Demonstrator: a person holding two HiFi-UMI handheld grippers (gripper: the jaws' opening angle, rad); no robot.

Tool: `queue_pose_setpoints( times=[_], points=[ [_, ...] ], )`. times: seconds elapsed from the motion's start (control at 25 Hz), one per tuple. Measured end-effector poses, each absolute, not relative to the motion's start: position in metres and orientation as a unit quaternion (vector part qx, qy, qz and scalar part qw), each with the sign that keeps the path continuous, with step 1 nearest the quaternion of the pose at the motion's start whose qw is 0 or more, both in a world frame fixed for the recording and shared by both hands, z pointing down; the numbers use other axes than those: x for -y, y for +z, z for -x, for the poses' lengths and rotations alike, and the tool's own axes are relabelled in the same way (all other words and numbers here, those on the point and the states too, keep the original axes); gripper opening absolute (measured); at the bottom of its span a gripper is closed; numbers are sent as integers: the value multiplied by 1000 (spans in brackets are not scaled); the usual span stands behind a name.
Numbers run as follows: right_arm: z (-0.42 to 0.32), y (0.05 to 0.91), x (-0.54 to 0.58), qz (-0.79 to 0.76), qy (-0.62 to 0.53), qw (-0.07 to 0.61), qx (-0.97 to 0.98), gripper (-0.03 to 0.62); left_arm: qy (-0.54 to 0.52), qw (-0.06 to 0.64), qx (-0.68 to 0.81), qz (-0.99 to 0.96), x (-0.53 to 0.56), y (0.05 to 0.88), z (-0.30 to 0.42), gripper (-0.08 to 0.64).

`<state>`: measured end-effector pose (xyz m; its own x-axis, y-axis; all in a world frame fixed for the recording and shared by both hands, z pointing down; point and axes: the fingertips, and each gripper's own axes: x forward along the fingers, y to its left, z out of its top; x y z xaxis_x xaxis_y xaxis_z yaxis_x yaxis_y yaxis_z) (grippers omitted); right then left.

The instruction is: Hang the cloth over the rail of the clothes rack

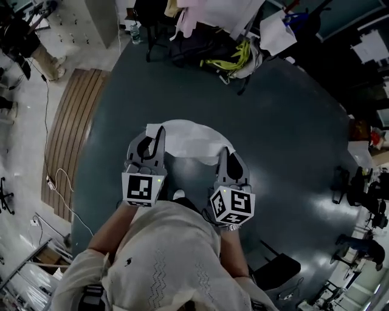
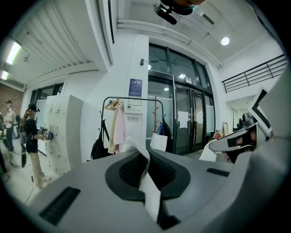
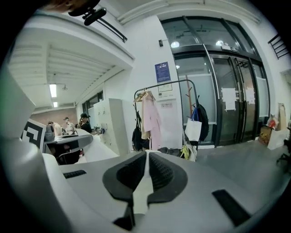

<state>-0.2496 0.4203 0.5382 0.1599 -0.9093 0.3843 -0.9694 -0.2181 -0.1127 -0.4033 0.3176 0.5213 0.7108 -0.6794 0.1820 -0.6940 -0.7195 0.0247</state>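
Note:
A white cloth (image 1: 185, 141) stretches between my two grippers above the dark floor. My left gripper (image 1: 159, 130) is shut on the cloth's left corner, and a white fold (image 2: 150, 191) stands pinched between its jaws. The right gripper (image 1: 222, 152) is shut on the right corner, where a thin white strip (image 3: 142, 191) runs between its pads. The clothes rack (image 2: 132, 123) stands ahead by the wall with a pink garment and bags on it, and its black top rail (image 3: 163, 86) arches over them. From the head view only the rack's hanging clothes (image 1: 200, 18) show, at the top edge.
Dark bags and a yellow-green item (image 1: 228, 61) lie at the rack's foot. White lockers (image 2: 63, 132) and standing people (image 2: 32, 141) are to the left. Glass doors (image 3: 236, 104) lie to the right. A wooden floor strip (image 1: 73, 133) borders the dark floor, and black chairs (image 1: 358, 188) stand at right.

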Motion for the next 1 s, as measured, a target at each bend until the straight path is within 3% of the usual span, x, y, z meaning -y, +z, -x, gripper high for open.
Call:
queue_pose_setpoints(
  times=[0.56,1.0],
  points=[
    [226,531,-334,-785,177,83,588,23,77,39,313,-946,-220,520,361,15],
    [127,544,-255,-761,182,72,619,23,100,16,347,-933,-152,521,274,15]
  ],
)
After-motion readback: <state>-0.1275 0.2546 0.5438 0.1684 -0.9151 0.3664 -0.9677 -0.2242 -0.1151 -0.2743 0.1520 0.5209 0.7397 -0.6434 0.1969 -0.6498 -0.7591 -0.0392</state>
